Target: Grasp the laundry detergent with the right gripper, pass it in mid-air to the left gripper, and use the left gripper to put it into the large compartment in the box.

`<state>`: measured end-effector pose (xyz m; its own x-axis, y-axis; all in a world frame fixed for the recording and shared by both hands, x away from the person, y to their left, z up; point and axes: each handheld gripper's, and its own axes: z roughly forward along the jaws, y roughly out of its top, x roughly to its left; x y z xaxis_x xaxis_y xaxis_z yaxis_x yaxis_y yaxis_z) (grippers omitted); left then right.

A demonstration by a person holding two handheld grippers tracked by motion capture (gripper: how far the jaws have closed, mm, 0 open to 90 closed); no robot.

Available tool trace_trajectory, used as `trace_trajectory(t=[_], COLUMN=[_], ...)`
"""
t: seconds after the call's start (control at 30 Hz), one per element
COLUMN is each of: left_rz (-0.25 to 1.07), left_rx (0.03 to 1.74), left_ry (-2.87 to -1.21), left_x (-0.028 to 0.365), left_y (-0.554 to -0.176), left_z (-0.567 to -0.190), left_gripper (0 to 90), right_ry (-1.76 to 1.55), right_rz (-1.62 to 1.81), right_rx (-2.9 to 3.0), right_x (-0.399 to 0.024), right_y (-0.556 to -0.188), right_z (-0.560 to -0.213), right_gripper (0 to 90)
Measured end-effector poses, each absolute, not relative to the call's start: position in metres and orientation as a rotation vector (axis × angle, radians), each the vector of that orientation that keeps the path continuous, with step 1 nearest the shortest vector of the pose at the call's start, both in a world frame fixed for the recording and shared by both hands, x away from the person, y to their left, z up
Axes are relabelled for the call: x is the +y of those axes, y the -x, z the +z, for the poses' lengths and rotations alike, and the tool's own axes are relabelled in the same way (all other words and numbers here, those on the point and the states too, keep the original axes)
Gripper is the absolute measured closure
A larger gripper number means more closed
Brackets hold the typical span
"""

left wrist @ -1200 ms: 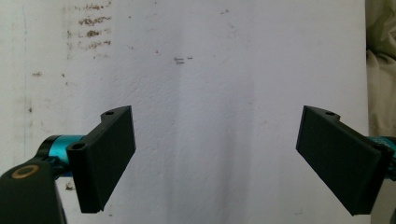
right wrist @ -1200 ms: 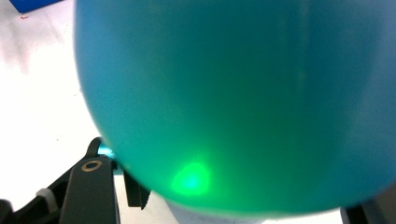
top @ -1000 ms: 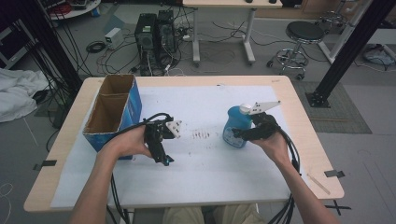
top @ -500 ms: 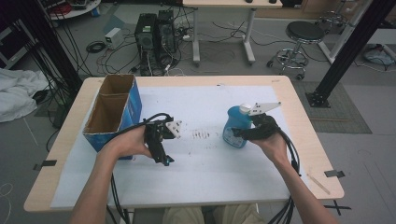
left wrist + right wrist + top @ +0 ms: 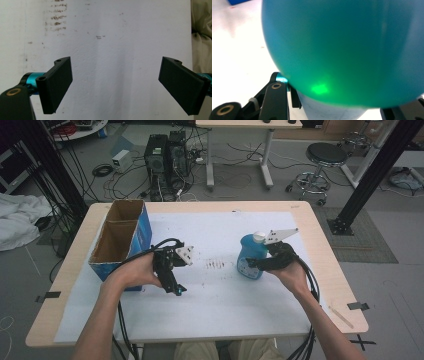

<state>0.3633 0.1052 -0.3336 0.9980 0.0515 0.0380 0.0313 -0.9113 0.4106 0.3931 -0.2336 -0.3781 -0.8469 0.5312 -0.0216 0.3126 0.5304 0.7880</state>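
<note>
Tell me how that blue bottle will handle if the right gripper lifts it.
The blue bottle looks like smooth rounded plastic, so it may slip between the right gripper jaws. Upright and taller than wide, it could tip if nudged. Its weight can't be judged.

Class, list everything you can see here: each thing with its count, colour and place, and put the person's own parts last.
Table: one, light wood, centre.
Sheet: one, white, smudged, on table.
Box: one, blue cardboard, open, table's left.
Bottle: one, blue, white cap, table's right.
Computer towers: two, black, floor behind.
Stool: one, black, floor behind.
Left tool: one, black, open over sheet.
Right tool: one, black, around the bottle.
Forearms: two, from the bottom.
</note>
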Motion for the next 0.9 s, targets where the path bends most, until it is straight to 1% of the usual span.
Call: trace_trajectory(t=[0.07, 0.13, 0.2, 0.23, 0.3, 0.33, 0.37, 0.4, 0.43, 0.53, 0.57, 0.7, 0.9], left_rz=[0.067, 0.081, 0.081, 0.097, 0.093, 0.093, 0.086, 0.086, 0.077, 0.067, 0.060, 0.052, 0.026], left_rx=[0.062, 0.056, 0.056, 0.057, 0.052, 0.052, 0.040, 0.040, 0.034, 0.030, 0.025, 0.029, 0.056], left_ry=[-2.713, -2.693, -2.693, -2.676, -2.661, -2.661, -2.650, -2.650, -2.643, -2.633, -2.632, -2.659, -2.689], left_x=[0.105, 0.102, 0.102, 0.098, 0.094, 0.094, 0.089, 0.089, 0.085, 0.081, 0.076, 0.066, 0.049], left_y=[-0.363, -0.364, -0.364, -0.364, -0.364, -0.364, -0.363, -0.363, -0.362, -0.361, -0.360, -0.359, -0.362], left_z=[-0.329, -0.314, -0.314, -0.297, -0.285, -0.285, -0.273, -0.273, -0.262, -0.253, -0.244, -0.235, -0.239], left_gripper=[12.0, 12.0, 12.0, 11.9, 11.9, 11.9, 11.9, 11.9, 11.9, 11.9, 11.9, 11.9, 11.9], right_ry=[-0.645, -0.567, -0.523, -0.447, -0.364, -0.314, -0.257, -0.215, -0.168, -0.066, -0.044, 0.012, 0.062], right_rz=[1.239, 1.251, 1.252, 1.258, 1.270, 1.270, 1.266, 1.255, 1.239, 1.206, 1.200, 1.201, 1.215], right_rx=[2.536, 2.571, 2.584, 2.609, 2.653, 2.675, 2.704, 2.727, 2.747, 2.796, 2.809, 2.831, 2.840], right_x=[-0.229, -0.223, -0.219, -0.212, -0.204, -0.200, -0.194, -0.189, -0.184, -0.171, -0.167, -0.155, -0.142], right_y=[-0.391, -0.389, -0.388, -0.386, -0.384, -0.384, -0.382, -0.381, -0.380, -0.377, -0.376, -0.373, -0.369], right_z=[-0.372, -0.364, -0.360, -0.352, -0.343, -0.339, -0.335, -0.333, -0.330, -0.327, -0.327, -0.328, -0.330], right_gripper=[46.8, 46.8, 46.8, 46.7, 46.7, 46.7, 46.7, 46.7, 46.6, 46.6, 46.6, 46.6, 46.7])
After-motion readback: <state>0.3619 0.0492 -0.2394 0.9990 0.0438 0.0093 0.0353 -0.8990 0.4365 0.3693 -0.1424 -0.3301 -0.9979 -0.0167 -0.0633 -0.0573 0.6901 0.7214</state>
